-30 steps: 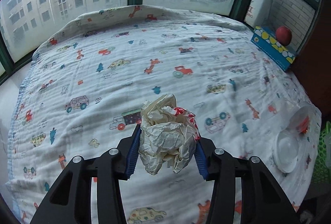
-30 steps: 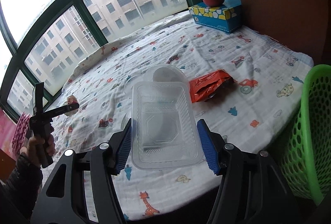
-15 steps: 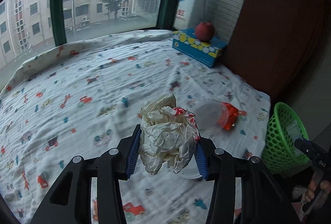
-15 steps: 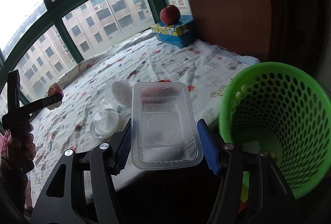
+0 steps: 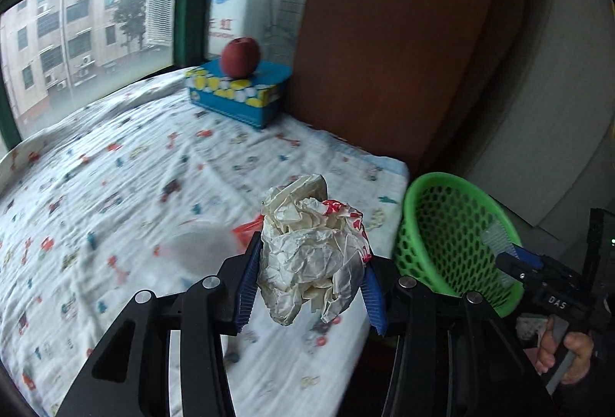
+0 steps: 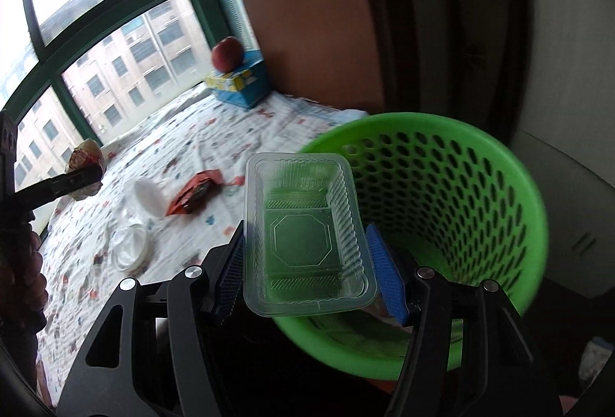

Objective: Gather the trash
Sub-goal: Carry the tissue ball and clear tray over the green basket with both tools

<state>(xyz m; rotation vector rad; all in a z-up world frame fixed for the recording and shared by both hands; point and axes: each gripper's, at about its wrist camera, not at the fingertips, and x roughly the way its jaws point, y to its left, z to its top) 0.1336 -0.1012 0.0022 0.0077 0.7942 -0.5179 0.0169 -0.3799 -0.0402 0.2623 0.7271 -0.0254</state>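
- Now, right tool point(image 6: 309, 265): closed on a clear plastic tray point(image 6: 307, 232), gripped by its long sides between the blue pads. A second before, this tray hung over the bed with the basket only at the right margin of the view; by this moment it sat in front of the open mouth of the green basket point(image 6: 511, 186), its far end overlapping the near rim.
- Left tool point(image 5: 307, 286): closed on a crumpled paper wrapper point(image 5: 311, 251), cream with red print, held clear of the bed. Its view had swung from the window side of the bed toward the right-hand corner, so the basket point(image 5: 457, 247) now showed just beyond that corner.
- Green basket: standing off the bed's near right corner, beside the brown wall panel. Some scraps showed faintly through the mesh at the bottom; what they were could not be told.
- Bed point(image 6: 184, 132), still carrying: an orange snack packet point(image 6: 194, 192), a white cup point(image 6: 148, 197) on its side, and a clear round lid point(image 6: 128, 251), all near the right edge.
- Far corner of the bed: a blue tissue box point(image 5: 238, 92) with an apple point(image 5: 240, 57) on top; by my reading not trash.
- Judgement: both pieces were in transit to the basket, the tray nearer to release. The wrapper needed more travel to the right before letting go. Three items remained to collect.
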